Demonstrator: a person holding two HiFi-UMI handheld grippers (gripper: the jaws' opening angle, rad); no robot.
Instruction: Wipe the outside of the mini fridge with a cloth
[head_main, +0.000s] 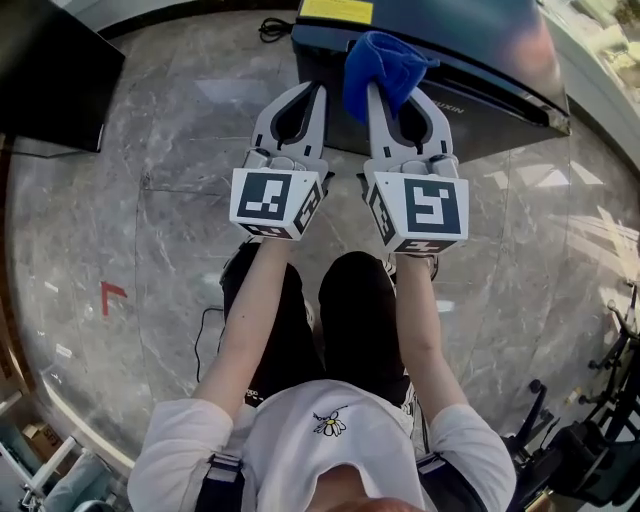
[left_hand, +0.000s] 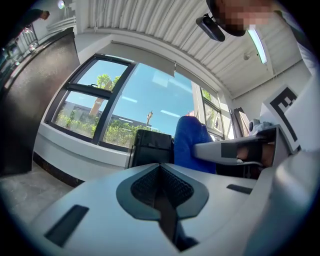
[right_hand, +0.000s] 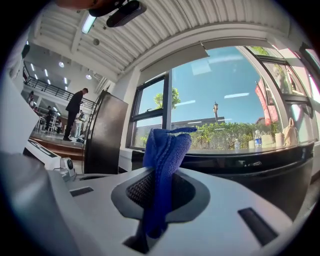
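The black mini fridge (head_main: 470, 60) stands on the marble floor at the top of the head view, in front of both grippers. My right gripper (head_main: 385, 100) is shut on a blue cloth (head_main: 385, 65), which bunches up out of its tip against the fridge's near edge. The right gripper view shows the cloth (right_hand: 165, 150) pinched between the jaws, with the fridge's dark top (right_hand: 250, 170) just behind. My left gripper (head_main: 318, 92) hangs beside it, shut and empty, short of the fridge. In the left gripper view the fridge (left_hand: 150, 145) and the cloth (left_hand: 189, 142) lie ahead to the right.
A dark flat panel (head_main: 50, 70) lies at the upper left and a black cable (head_main: 272, 28) coils by the fridge's left corner. A red mark (head_main: 112, 293) is on the floor at left. Chair bases (head_main: 590, 420) stand at lower right. A tall dark cabinet (right_hand: 102, 135) stands nearby.
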